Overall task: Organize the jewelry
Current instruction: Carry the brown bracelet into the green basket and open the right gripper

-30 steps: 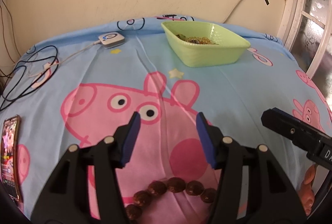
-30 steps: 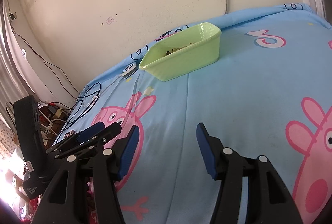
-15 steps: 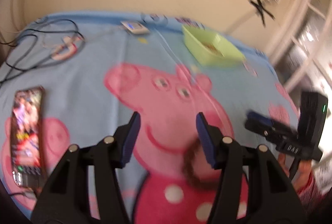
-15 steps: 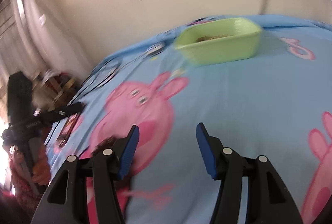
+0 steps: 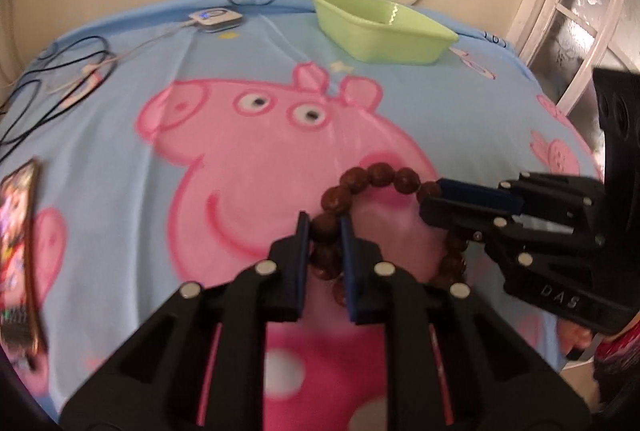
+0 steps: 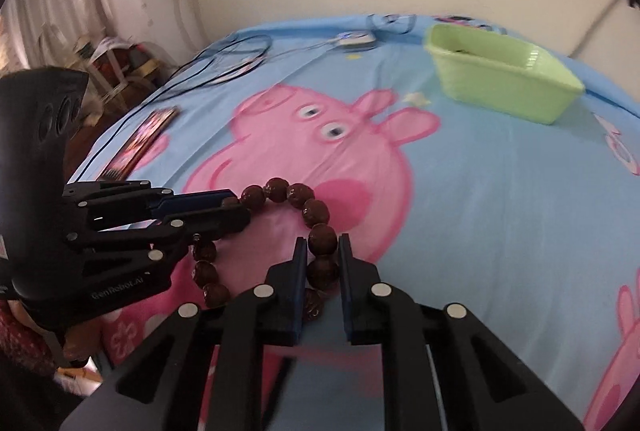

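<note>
On the blue cartoon-pig bedsheet (image 5: 120, 159), the brown beaded bracelet (image 5: 380, 175) hangs between both tongs: left gripper (image 5: 325, 227) and right gripper (image 6: 323, 245) have just closed, each pinching a bead on opposite sides.

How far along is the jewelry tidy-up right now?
Done: some jewelry already lies in the green basket. In hand: the left tool and right tool have just closed on opposite sides of the brown bead bracelet, over the blue bedsheet. Left: carrying it to the basket and releasing.

The right hand-held gripper (image 5: 430, 201) reads "DAS"; the left hand-held gripper (image 6: 240, 209) "GenRobot.AI".
</note>
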Action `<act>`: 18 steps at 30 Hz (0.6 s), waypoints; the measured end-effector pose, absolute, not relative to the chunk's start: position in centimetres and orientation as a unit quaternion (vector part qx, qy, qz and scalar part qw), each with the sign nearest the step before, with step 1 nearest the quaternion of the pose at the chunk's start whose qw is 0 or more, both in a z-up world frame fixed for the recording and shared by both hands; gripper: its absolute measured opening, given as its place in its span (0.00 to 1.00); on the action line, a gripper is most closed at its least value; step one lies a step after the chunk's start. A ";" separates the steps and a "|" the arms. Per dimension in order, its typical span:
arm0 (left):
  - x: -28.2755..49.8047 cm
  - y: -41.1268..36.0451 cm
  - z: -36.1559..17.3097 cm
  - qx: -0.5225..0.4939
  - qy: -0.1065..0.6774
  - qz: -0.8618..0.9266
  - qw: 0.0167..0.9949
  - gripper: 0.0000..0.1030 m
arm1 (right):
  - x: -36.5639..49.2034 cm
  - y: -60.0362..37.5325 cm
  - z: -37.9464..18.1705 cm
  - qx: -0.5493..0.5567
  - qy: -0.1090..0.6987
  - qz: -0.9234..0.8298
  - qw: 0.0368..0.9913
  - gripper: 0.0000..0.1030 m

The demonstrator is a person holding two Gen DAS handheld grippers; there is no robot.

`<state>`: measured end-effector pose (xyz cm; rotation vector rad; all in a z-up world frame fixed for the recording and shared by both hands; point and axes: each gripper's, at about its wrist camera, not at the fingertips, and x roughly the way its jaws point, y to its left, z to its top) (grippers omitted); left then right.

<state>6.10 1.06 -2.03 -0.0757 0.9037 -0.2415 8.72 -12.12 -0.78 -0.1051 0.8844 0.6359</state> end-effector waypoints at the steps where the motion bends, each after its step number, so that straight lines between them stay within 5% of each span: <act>1: 7.5 0.7 -1.9 -0.044 0.439 -0.127 0.888 0.13 | 9.3 -12.9 -0.5 -0.038 0.419 0.292 0.859 0.00; 11: 16.1 -4.9 -0.4 -0.043 0.432 -0.180 0.883 0.13 | 14.4 -19.5 1.8 0.008 0.397 0.223 0.890 0.00; 18: 20.2 -5.8 5.9 -0.032 0.376 -0.190 0.906 0.13 | 18.3 -20.9 6.6 0.031 0.347 0.234 0.908 0.00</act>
